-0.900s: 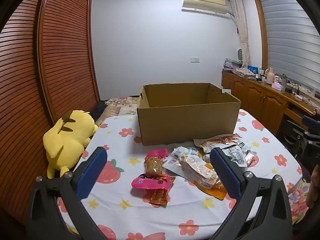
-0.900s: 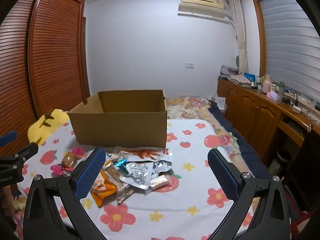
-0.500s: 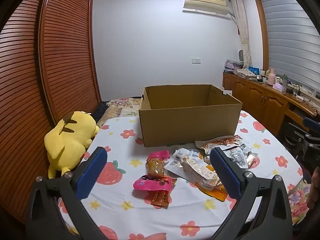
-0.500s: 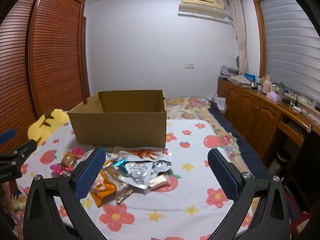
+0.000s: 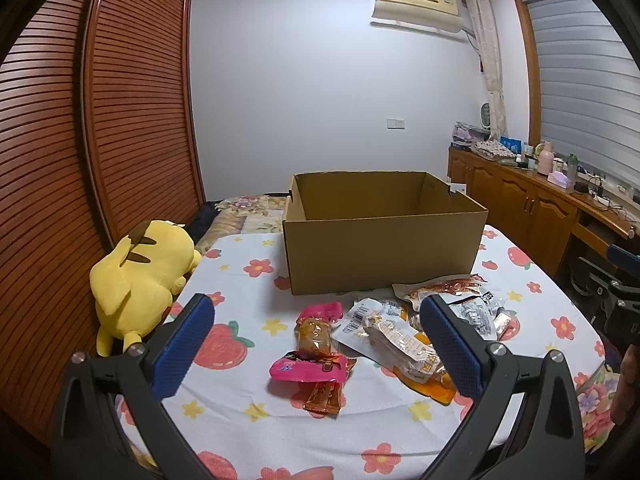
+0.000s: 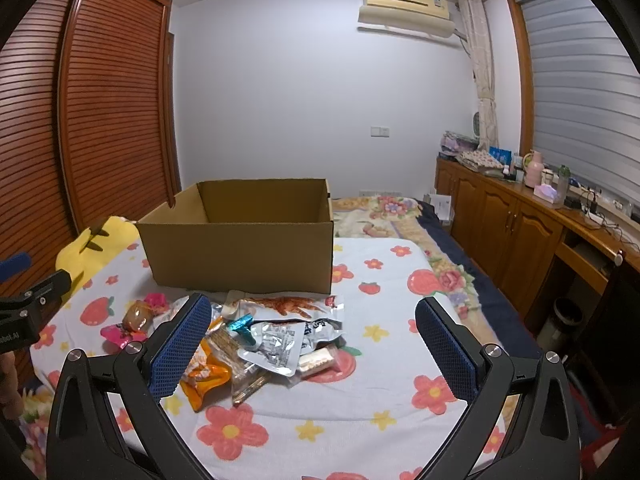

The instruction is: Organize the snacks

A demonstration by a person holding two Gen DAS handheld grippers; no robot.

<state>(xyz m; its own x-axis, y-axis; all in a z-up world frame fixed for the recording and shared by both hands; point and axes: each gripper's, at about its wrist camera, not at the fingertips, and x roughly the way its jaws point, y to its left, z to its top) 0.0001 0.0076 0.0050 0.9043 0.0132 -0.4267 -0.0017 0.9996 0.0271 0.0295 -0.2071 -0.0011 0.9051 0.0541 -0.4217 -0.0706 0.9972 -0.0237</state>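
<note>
An open cardboard box (image 5: 380, 252) (image 6: 240, 256) stands on the flower-print cloth. In front of it lie several snack packets: a pink-wrapped one (image 5: 316, 364) (image 6: 120, 332), an orange pouch (image 5: 424, 376) (image 6: 204, 376), a silver pack (image 6: 276, 344) and a red-printed white bag (image 5: 444, 290) (image 6: 292, 306). My left gripper (image 5: 316, 340) hovers open above the near side of the pile, nothing between its blue pads. My right gripper (image 6: 312, 340) also stands open, above the packets, holding nothing. Each gripper shows at the edge of the other's view.
A yellow plush toy (image 5: 140, 276) (image 6: 92, 248) lies at the cloth's left edge by the slatted wardrobe doors (image 5: 100, 120). Wooden cabinets (image 6: 512, 236) with clutter run along the right wall. A bin (image 6: 560, 320) sits on the floor at right.
In the left wrist view the box and packets have slid slightly right and down. The right wrist view is nearly unchanged. Both grippers stay open.
</note>
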